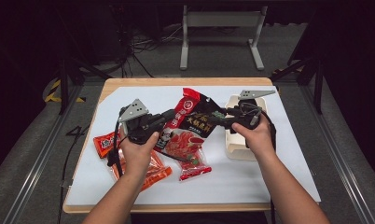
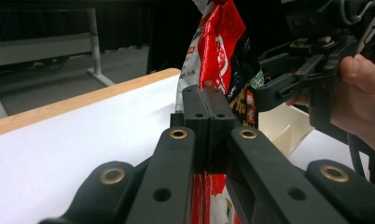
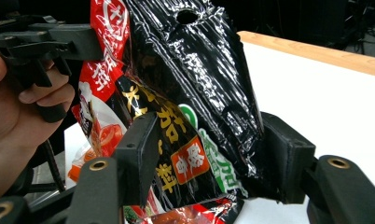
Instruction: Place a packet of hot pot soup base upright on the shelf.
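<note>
Holding a red-and-black pouch (image 1: 189, 122) up off the surface (image 1: 251, 179) between them, both hand-held grippers meet at the middle of the high view. The left hand-held gripper (image 1: 169, 115) has its jaws pressed together on the pouch's red edge; in the left gripper view the pads (image 2: 209, 119) meet with the film pinched between them and the pouch (image 2: 220, 51) rising straight ahead. The right hand-held gripper (image 1: 218, 117) comes in from the opposite side. In the right gripper view its jaws stand apart on either side of the black half of the pouch (image 3: 195, 107), which bulges between them. Whether the pads press on the film I cannot tell; they look close to it, not biting.

The pouch's long axis runs from its far top corner down toward the person, its lower end hanging over another red packet (image 1: 195, 168) on the surface. So the pouch lies directly ahead of each hand-held gripper, the left nearer its red edge, the right nearer its black side.

A cream tray (image 1: 237, 149) sits just under and beyond the right hand, which I judge the likely place for the pouch. Orange packets (image 1: 148, 170) lie beneath the left forearm. Open white surface spreads ahead of the left hand-held gripper, with the wooden edge (image 1: 176, 80) well beyond; the near-right corner is free too.
</note>
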Available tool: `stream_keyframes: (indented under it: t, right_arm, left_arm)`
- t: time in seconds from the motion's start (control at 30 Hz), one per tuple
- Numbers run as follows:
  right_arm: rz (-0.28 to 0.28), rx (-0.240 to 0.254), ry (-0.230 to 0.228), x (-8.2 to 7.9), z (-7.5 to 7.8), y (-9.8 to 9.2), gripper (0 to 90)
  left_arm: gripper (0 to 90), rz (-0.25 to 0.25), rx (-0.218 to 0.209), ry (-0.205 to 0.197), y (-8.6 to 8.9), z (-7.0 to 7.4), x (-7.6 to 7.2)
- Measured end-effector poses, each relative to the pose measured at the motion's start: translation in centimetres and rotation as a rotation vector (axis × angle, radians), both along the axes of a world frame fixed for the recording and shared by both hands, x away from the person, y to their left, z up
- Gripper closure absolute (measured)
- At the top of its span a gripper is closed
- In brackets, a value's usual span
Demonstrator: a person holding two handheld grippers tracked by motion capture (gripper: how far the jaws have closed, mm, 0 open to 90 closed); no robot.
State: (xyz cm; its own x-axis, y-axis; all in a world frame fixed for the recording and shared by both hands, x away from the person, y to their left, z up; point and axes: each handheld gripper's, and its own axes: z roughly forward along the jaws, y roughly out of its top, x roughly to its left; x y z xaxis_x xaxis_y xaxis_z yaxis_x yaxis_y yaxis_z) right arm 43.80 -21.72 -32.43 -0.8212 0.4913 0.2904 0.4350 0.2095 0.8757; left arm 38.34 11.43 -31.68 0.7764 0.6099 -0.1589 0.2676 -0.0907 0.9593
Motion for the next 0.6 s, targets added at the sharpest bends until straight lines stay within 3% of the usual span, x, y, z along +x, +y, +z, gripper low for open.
stream_keyframes:
  t: [0.17, 0.33, 0.4, 0.53, 0.6]
  right_arm:
    - [0.01, 0.014, 0.013, 0.09, -0.17, 0.2, 43.8]
    - [0.029, 0.001, 0.021, 0.09, -0.2, 0.37, 53.3]
    - [0.035, -0.01, 0.026, 0.09, -0.16, 0.27, 63.2]
    - [0.056, -0.014, 0.031, -0.04, 0.11, 0.03, 74.0]
    - [0.053, -0.018, 0.025, -0.11, 0.19, 0.05, 74.6]
  left_arm:
    - [89.9, -0.002, -0.015, 0.005, 0.09, 0.02, -0.11]
    - [90.0, -0.006, -0.016, 0.009, 0.11, 0.01, -0.13]
    - [90.0, -0.005, -0.02, 0.011, 0.14, -0.03, -0.11]
    - [90.0, -0.004, -0.021, 0.015, 0.2, -0.1, -0.05]
    - [89.9, -0.002, -0.022, 0.018, 0.24, -0.15, -0.01]
